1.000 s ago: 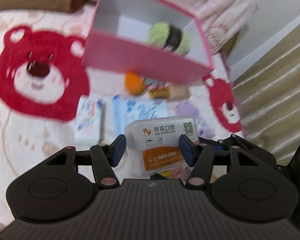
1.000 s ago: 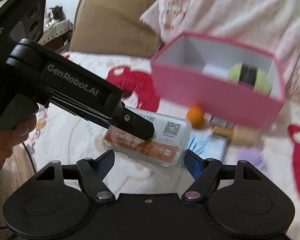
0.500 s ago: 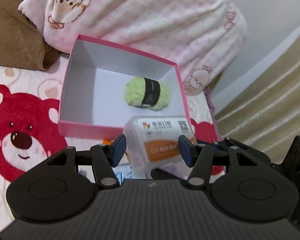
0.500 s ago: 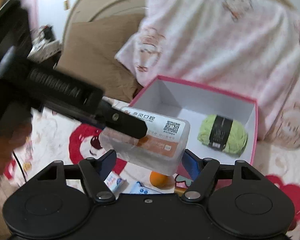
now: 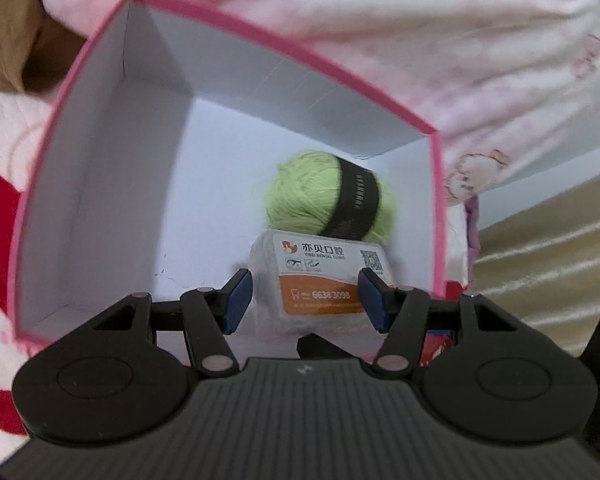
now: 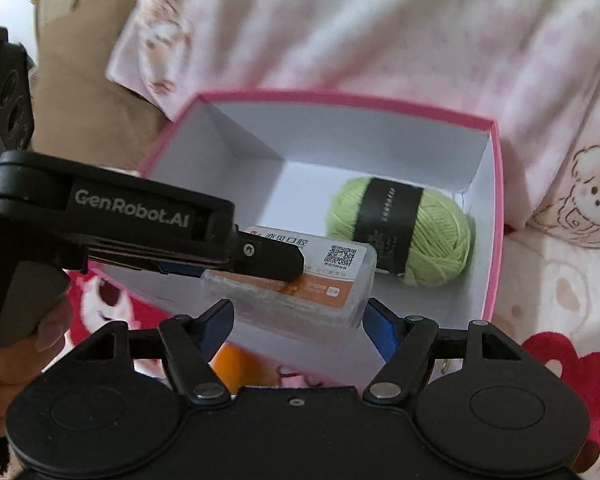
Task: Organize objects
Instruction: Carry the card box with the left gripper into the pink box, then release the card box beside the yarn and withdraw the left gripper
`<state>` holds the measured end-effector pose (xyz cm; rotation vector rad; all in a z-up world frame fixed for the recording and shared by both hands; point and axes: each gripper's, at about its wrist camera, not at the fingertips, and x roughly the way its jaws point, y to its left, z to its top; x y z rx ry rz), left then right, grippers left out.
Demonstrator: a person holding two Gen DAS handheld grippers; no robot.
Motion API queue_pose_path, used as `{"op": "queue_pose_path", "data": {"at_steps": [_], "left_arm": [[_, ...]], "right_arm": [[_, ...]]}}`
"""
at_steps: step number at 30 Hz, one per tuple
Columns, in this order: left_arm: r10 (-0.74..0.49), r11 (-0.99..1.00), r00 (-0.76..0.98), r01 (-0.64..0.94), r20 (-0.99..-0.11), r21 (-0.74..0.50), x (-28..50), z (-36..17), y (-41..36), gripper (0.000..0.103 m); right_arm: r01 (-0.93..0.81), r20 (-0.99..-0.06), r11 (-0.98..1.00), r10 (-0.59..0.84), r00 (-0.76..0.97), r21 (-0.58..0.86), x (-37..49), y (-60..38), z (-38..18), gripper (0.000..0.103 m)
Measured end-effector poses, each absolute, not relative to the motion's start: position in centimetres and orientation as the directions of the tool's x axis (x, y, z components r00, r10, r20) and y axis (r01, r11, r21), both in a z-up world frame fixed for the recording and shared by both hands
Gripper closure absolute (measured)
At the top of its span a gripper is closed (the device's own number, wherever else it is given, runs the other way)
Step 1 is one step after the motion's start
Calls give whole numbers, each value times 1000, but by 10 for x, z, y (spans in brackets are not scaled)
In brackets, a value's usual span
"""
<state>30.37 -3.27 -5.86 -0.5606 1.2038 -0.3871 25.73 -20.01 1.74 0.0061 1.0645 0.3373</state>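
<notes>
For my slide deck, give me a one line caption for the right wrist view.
Left gripper carries a clear plastic case over the pink box holding green yarn.

Clear floss case held over pink box, beside green yarn.

The left claw points forward and down, its blue-padded fingers pressed against the two short ends of a clear plastic case, which it holds level between them. From the right wrist view, that claw reaches in from the left, one black finger lying across the case's top. The right claw hangs just behind, its jaws spread wide and gripping nothing. A hand wraps the left claw's handle.
</notes>
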Motion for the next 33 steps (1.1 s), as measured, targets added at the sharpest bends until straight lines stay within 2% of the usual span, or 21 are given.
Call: {"op": "queue_pose_path", "data": {"at_steps": [8, 11, 18, 19, 25, 33], "left_arm": [[-534, 819, 305, -42, -789, -572, 315, -90, -42, 46], [-523, 830, 283, -47, -804, -556, 318, -97, -47, 49], [-514, 837, 262, -54, -817, -544, 314, -107, -56, 54], [-506, 843, 261, -52, -822, -536, 313, -108, -58, 57], [-448, 881, 299, -12, -843, -472, 302, -105, -67, 59], [-412, 908, 336, 77, -847, -412, 294, -93, -84, 59]], "right_arm": [[-287, -894, 949, 237, 379, 129, 284, -196, -18, 29], [-270, -903, 958, 200, 379, 99, 292, -198, -28, 39], [-286, -894, 958, 143, 425, 17, 285, -198, -20, 44], [-297, -890, 955, 143, 433, 9, 279, -197, -17, 44], [-354, -854, 935, 191, 484, 9, 249, -208, 6, 42], [-352, -812, 932, 271, 517, 88, 233, -238, 13, 42]]}}
